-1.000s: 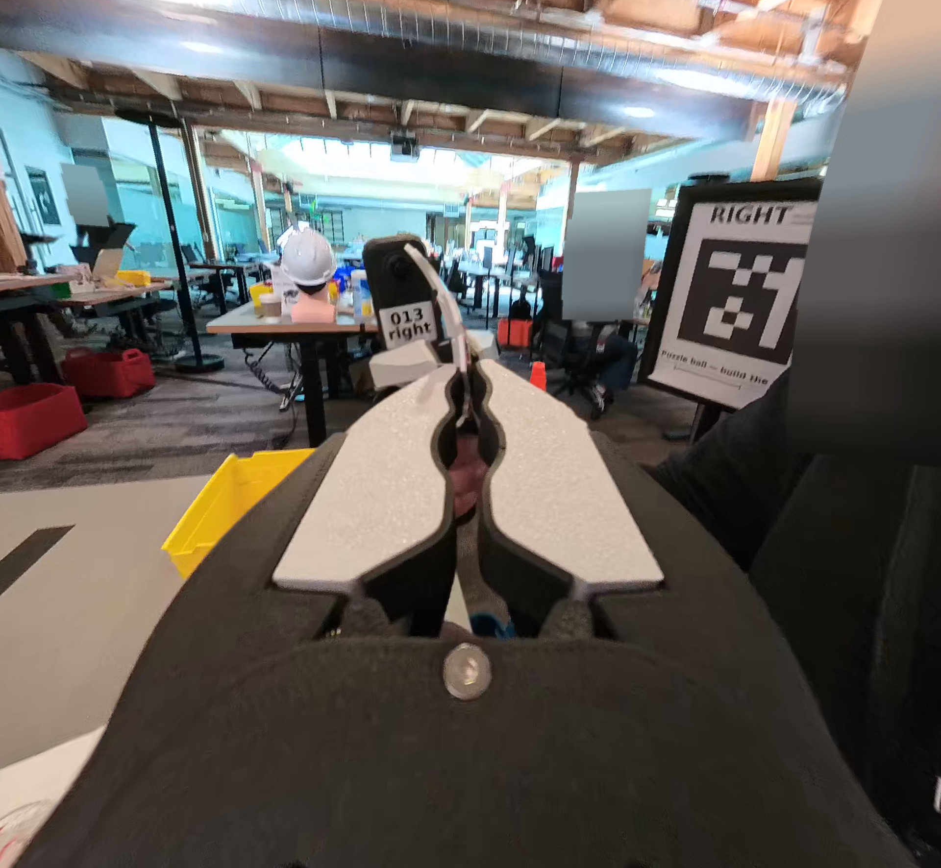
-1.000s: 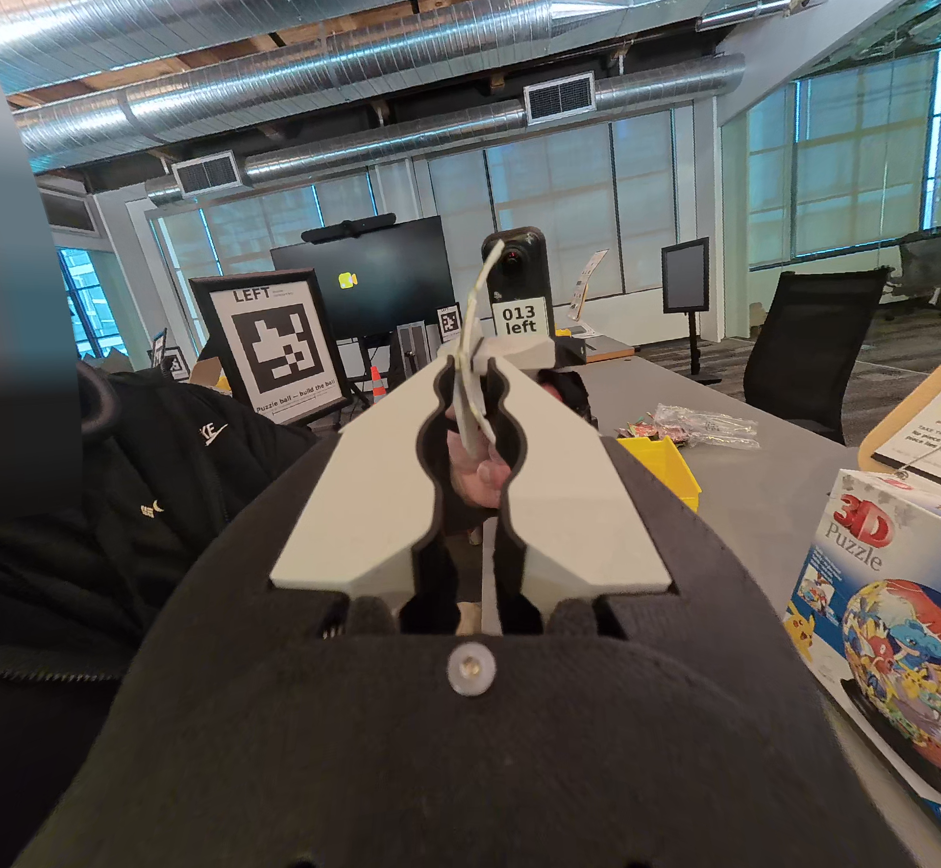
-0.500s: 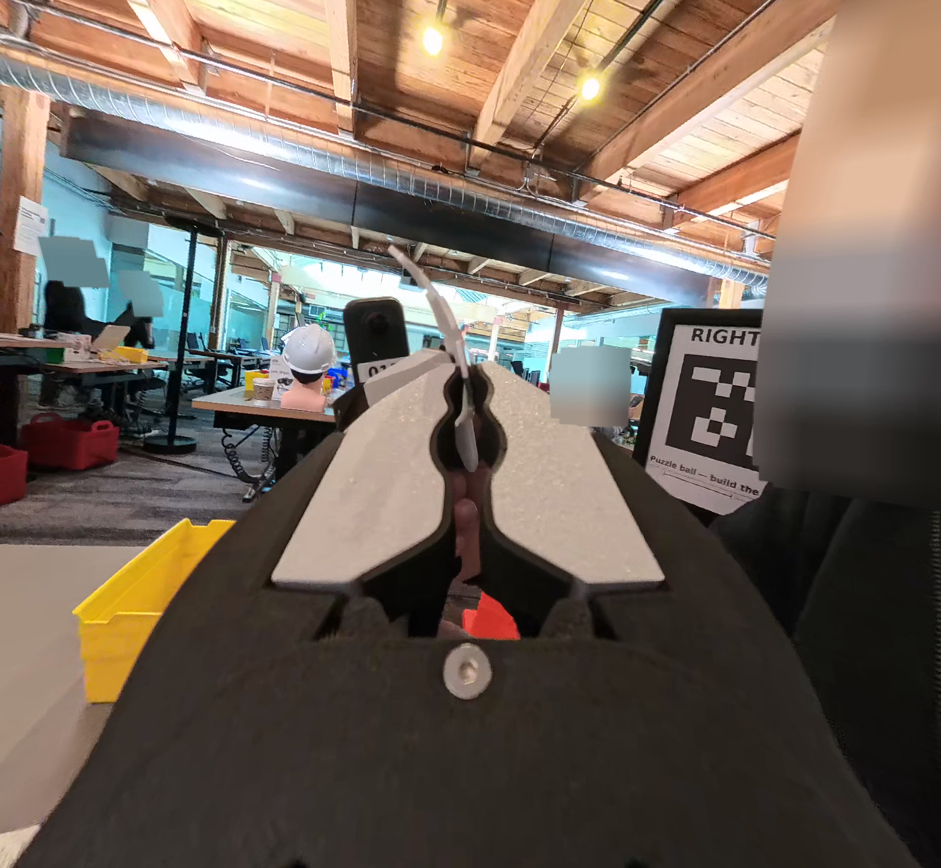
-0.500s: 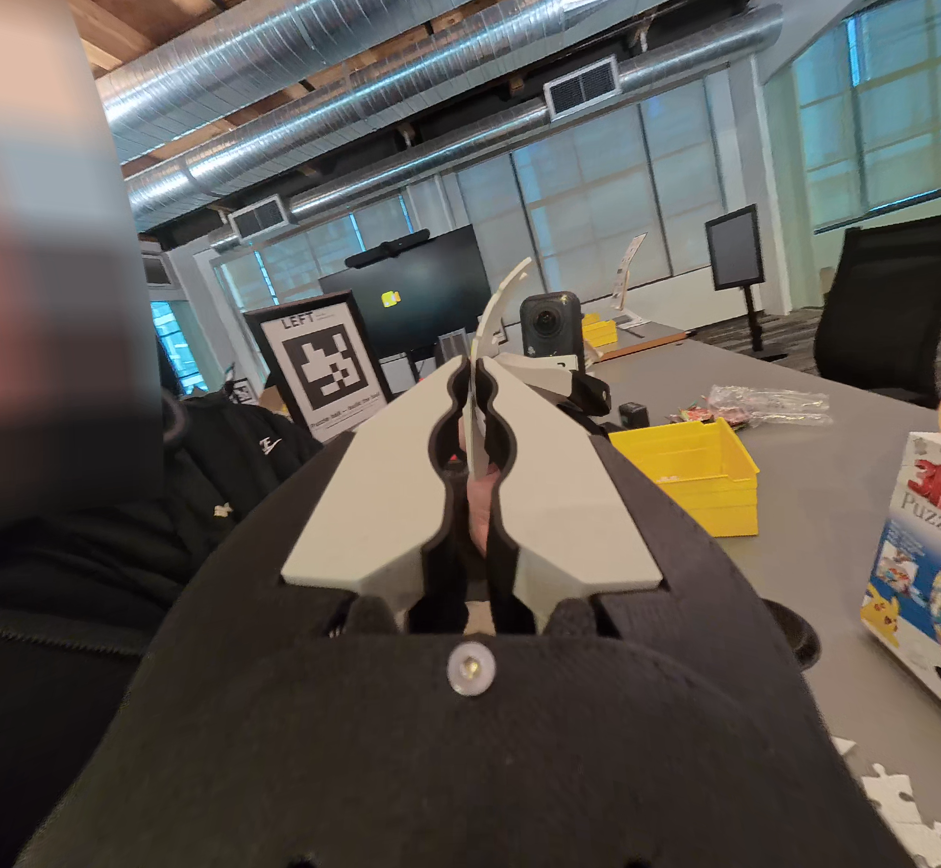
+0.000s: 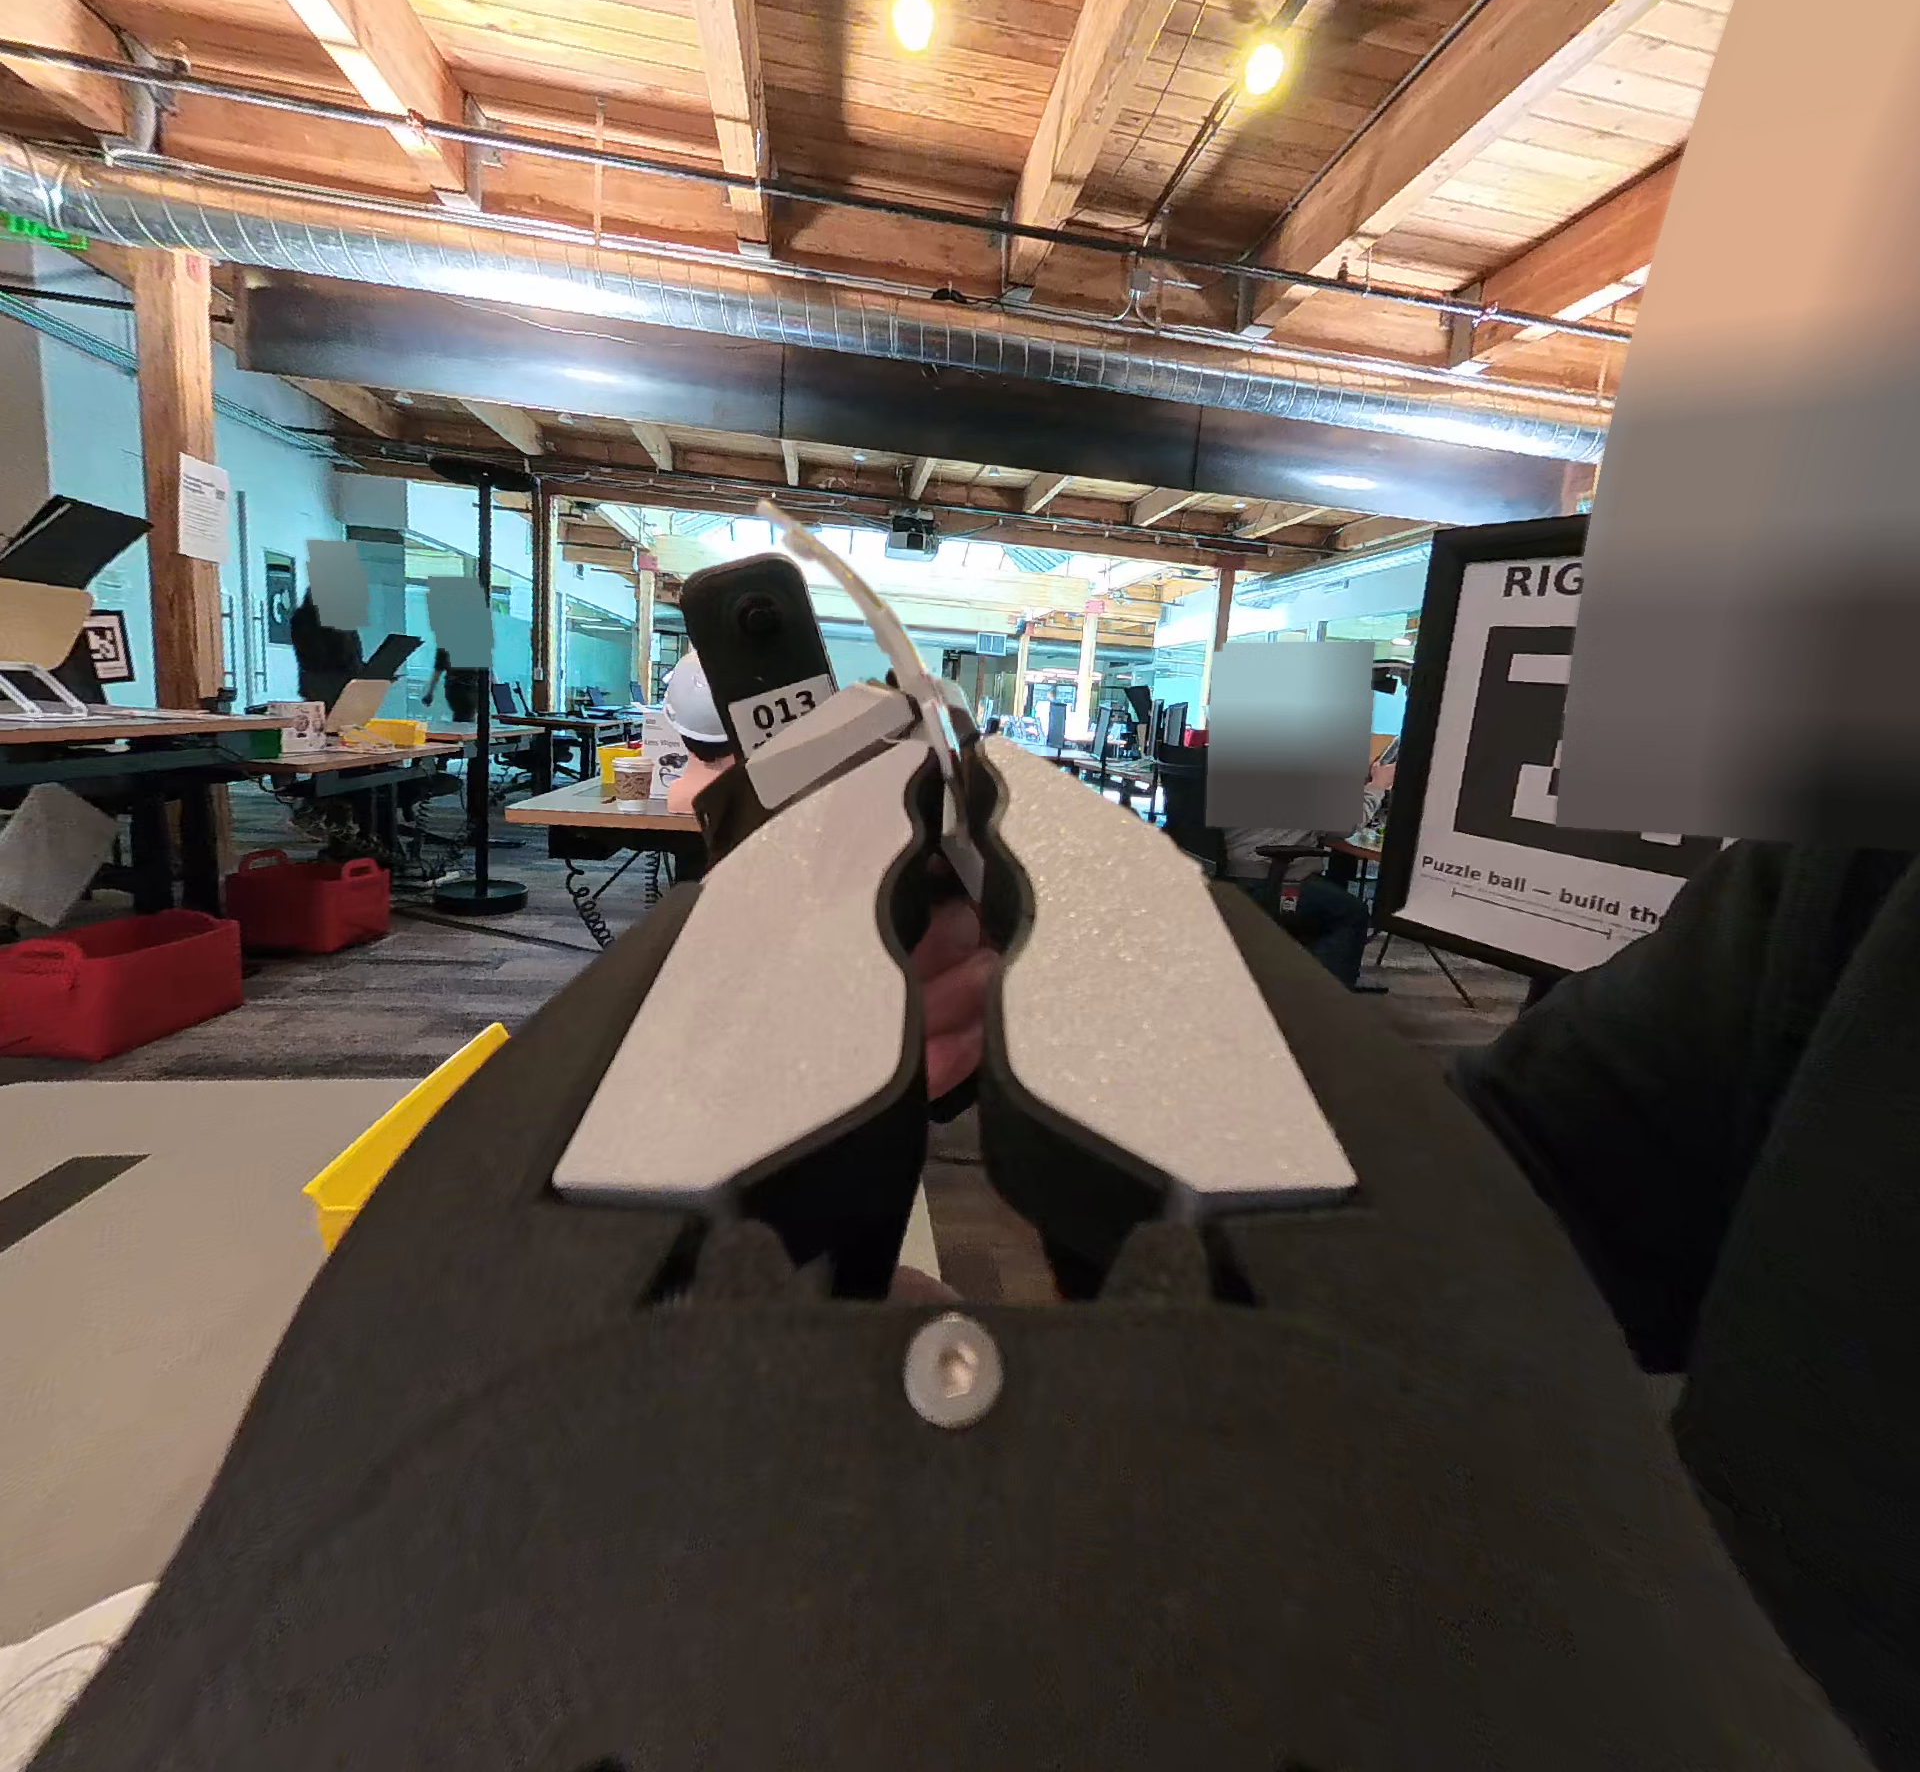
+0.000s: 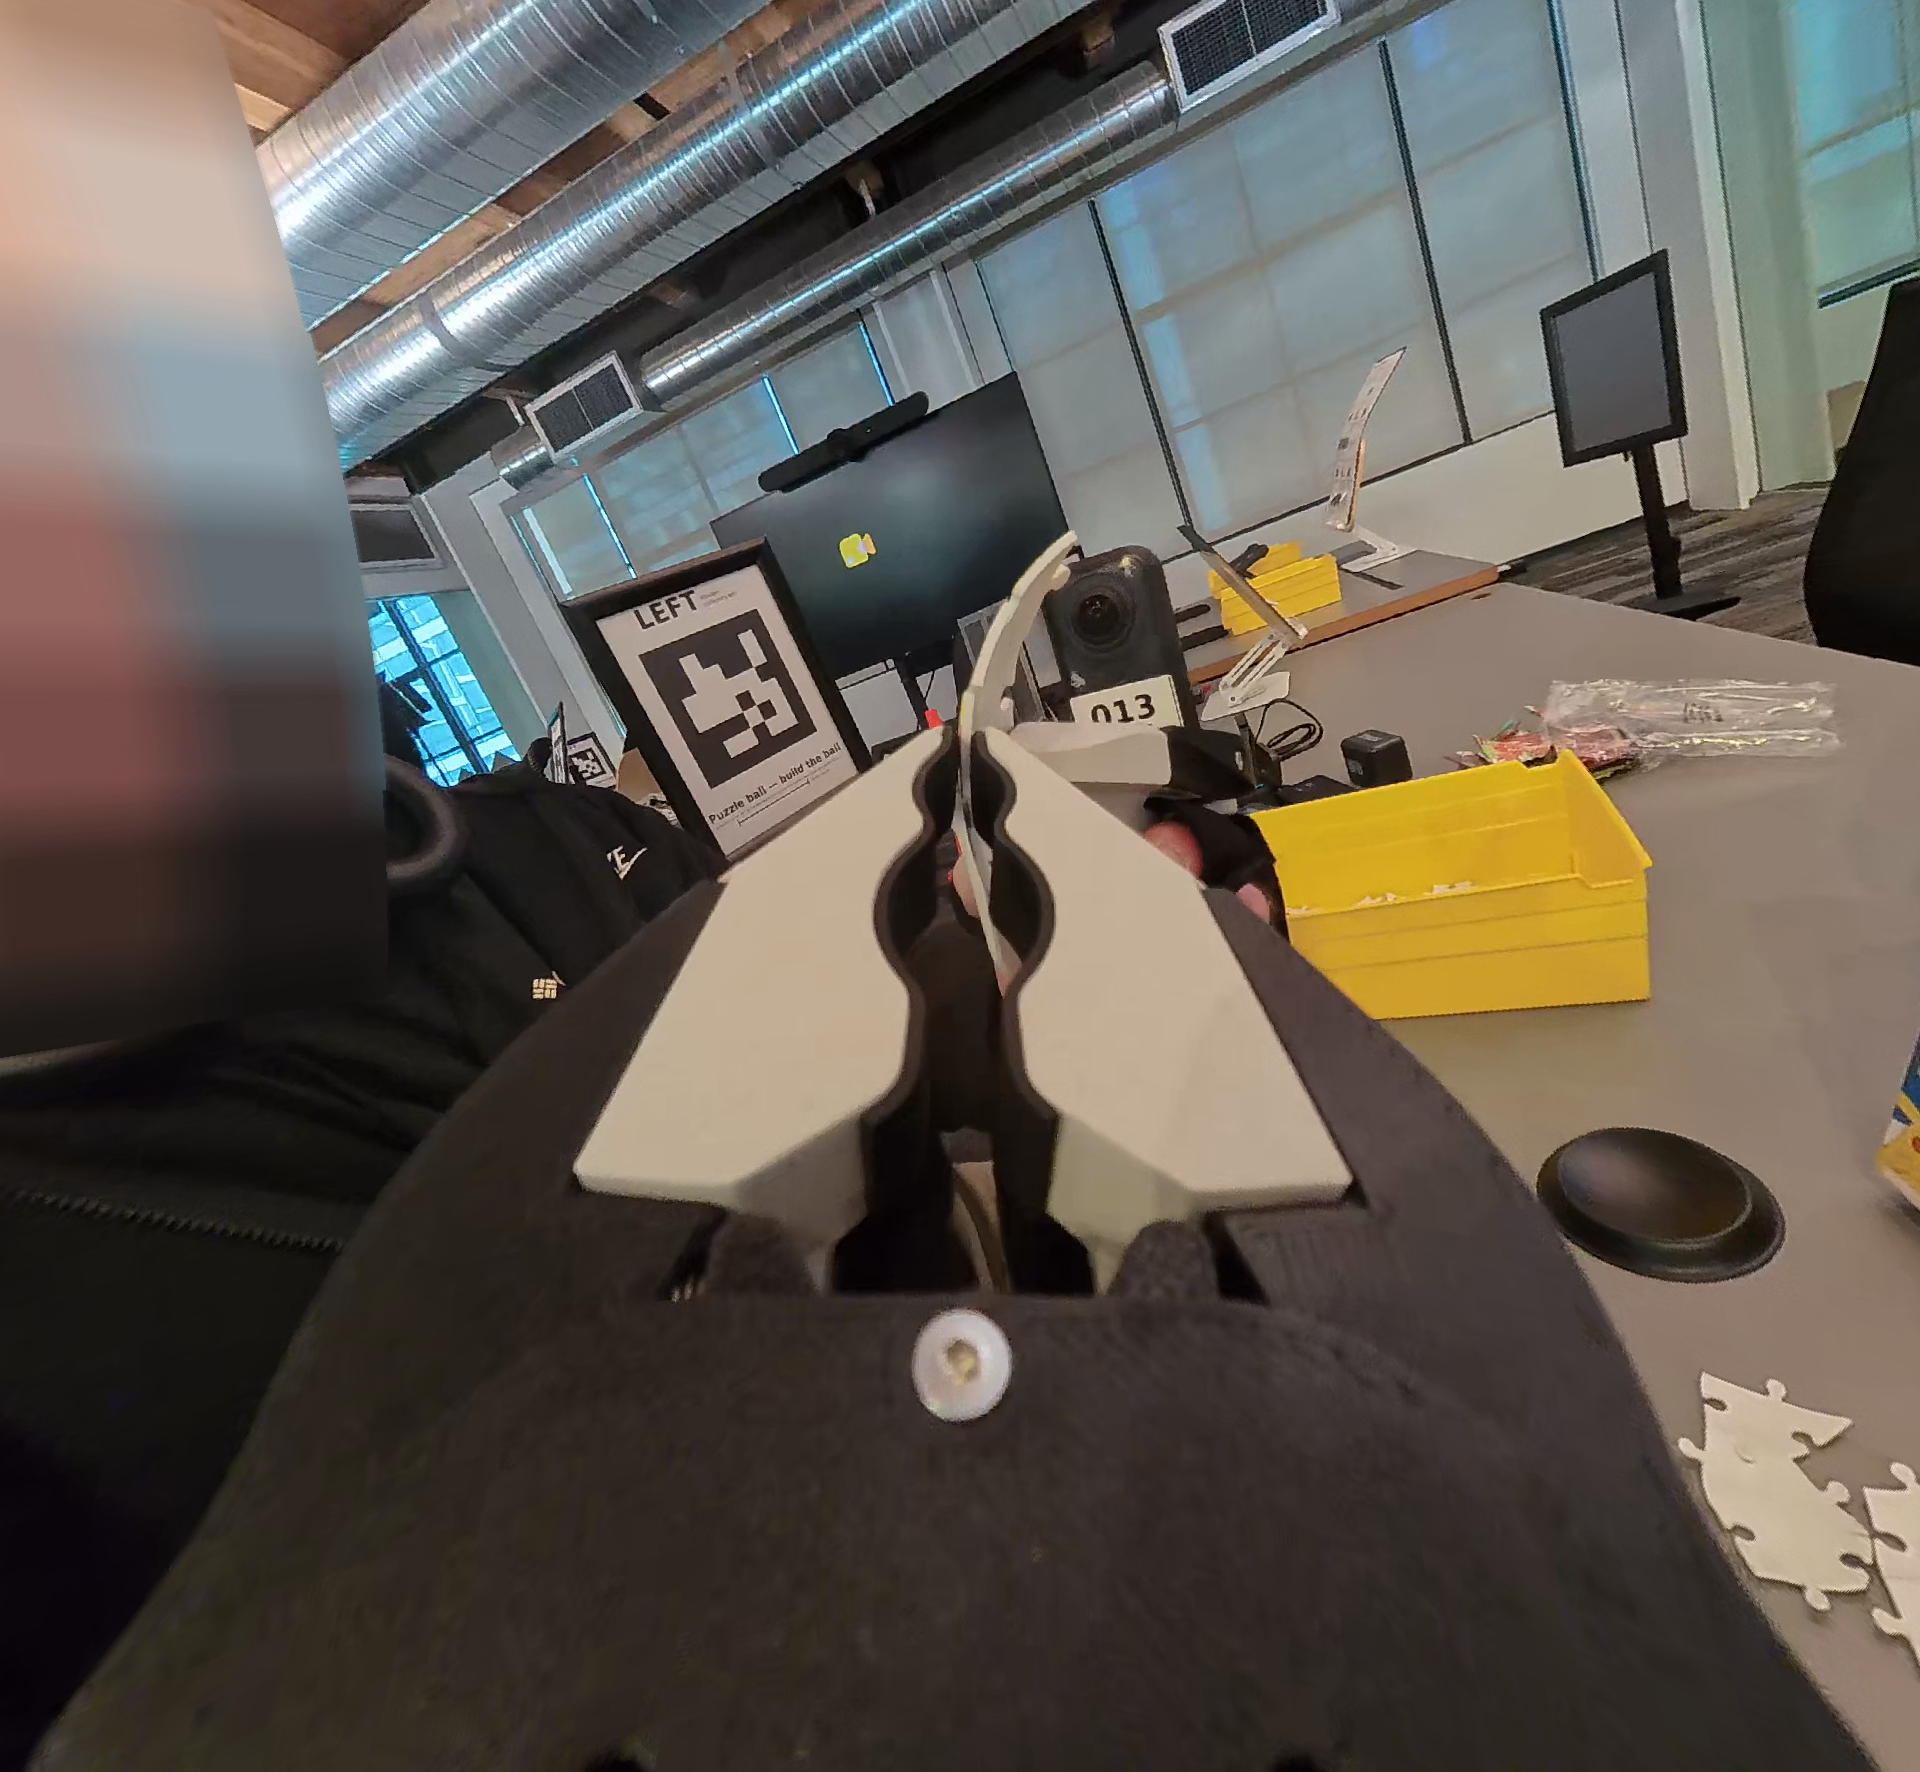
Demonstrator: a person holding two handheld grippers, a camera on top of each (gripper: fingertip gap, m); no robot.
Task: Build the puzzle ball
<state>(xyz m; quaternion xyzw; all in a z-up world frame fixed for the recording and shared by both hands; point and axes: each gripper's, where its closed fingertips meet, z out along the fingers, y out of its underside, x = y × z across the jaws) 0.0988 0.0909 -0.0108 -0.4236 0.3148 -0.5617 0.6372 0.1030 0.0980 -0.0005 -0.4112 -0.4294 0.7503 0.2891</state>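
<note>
Both grippers are raised above the table and face each other tip to tip. My left gripper [image 5: 954, 766] is shut on a curved white strip of joined puzzle pieces [image 5: 883, 621] that arcs up and left from its tips. My right gripper [image 6: 966, 746] is shut on the same kind of curved white strip [image 6: 1013, 626], which rises above its tips. The other gripper shows just beyond each one's tips, the right gripper in the left wrist view [image 5: 821, 756] and the left gripper in the right wrist view [image 6: 1101, 756]. Loose white puzzle pieces [image 6: 1777, 1483] lie on the grey table [image 6: 1714, 1047] at the lower right.
A yellow bin [image 6: 1455, 901] holding more pieces stands on the table right of the grippers; its corner shows in the left wrist view [image 5: 400, 1151]. A clear bag of pieces [image 6: 1683, 720] lies behind it. A black round grommet [image 6: 1657, 1203] sits in the tabletop. A person in black sits close by. Only a small space, under 4 cm, lies between the two pairs of fingers.
Both grippers stayed shut on the strip and tilted upward, the left then dipping slightly. The right view swung left, so the puzzle box left the frame and the yellow bin came closer.
</note>
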